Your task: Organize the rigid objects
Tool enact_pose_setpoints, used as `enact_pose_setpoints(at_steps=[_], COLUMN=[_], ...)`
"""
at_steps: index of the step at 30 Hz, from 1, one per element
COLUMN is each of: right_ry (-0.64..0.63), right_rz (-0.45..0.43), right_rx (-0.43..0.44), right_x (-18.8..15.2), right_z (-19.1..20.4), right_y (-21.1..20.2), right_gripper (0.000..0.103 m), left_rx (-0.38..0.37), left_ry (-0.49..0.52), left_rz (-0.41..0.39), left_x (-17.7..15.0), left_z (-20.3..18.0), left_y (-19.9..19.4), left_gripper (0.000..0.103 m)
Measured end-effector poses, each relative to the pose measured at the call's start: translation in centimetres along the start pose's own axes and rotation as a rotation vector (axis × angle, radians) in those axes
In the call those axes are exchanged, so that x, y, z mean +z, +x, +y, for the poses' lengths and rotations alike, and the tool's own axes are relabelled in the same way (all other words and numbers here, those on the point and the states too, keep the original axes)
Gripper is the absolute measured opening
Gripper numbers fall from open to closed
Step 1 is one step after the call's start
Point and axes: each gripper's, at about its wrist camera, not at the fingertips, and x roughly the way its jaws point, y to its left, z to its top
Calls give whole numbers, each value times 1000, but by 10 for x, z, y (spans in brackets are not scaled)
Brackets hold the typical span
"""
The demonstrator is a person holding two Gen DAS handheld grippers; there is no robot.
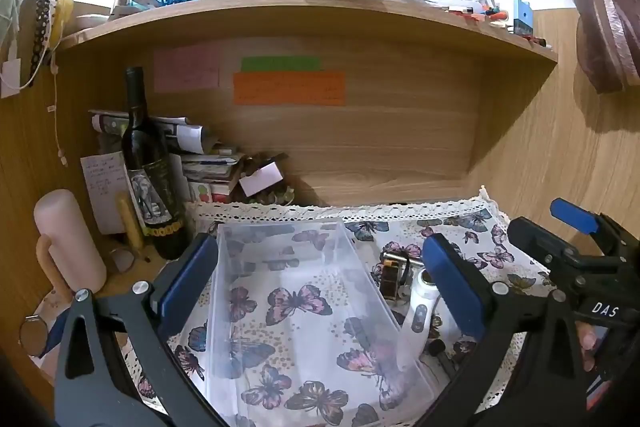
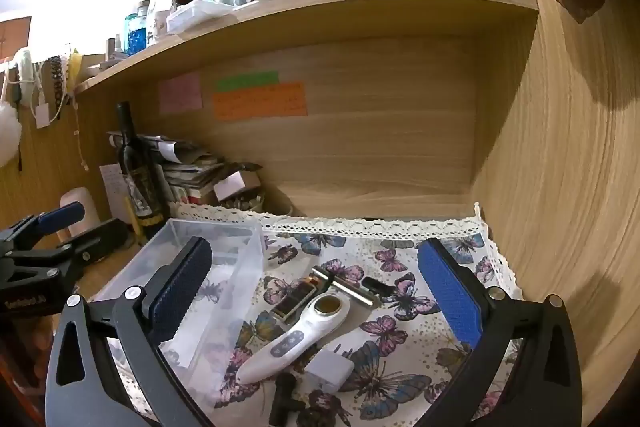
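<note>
**Both grippers wide open over the butterfly cloth**

Blue-padded fingers fill the foreground of each wrist view. Those of the left gripper (image 1: 320, 283) are spread wide and hold nothing; between them sits the clear plastic bin (image 1: 296, 307), its floor bare, the butterfly tablecloth (image 1: 472, 239) showing through its walls. The right gripper (image 2: 316, 291) is just as wide open and also holds nothing — it hangs above a small scatter of things lying on the cloth just right of the bin.

Nearest its fingers lies the white handheld device (image 2: 296, 339), long and tilted, with a round amber-ringed head and grey buttons. A white cube charger (image 2: 330, 373) lies just beside its handle, and a black T-shaped piece (image 2: 285, 401) lies at the lower edge. Above the device's head are a small dark rectangular item (image 2: 298, 301), a metal bar (image 2: 346, 285) and a small black block (image 2: 378, 285).

Further out, by the left wall of the wooden desk nook — a dark wine bottle (image 1: 150, 167), a pink cylinder (image 1: 70, 239), stacked papers (image 1: 200, 163), and coloured notes (image 1: 288, 87) stuck on the back panel.
</note>
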Motion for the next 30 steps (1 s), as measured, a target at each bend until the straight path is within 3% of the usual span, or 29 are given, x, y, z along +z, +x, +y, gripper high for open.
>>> enact_pose_setpoints(at_steps=[30], right_ry=[-13], right_rz=[-37], right_rx=[-16], right_x=[2], right_z=[4], right_y=[-9], right_gripper=[103], left_rx=[1], left_ry=[-12], left_rz=[-41], left_x=[7], left_z=[-3], left_y=[-9], left_gripper=[103])
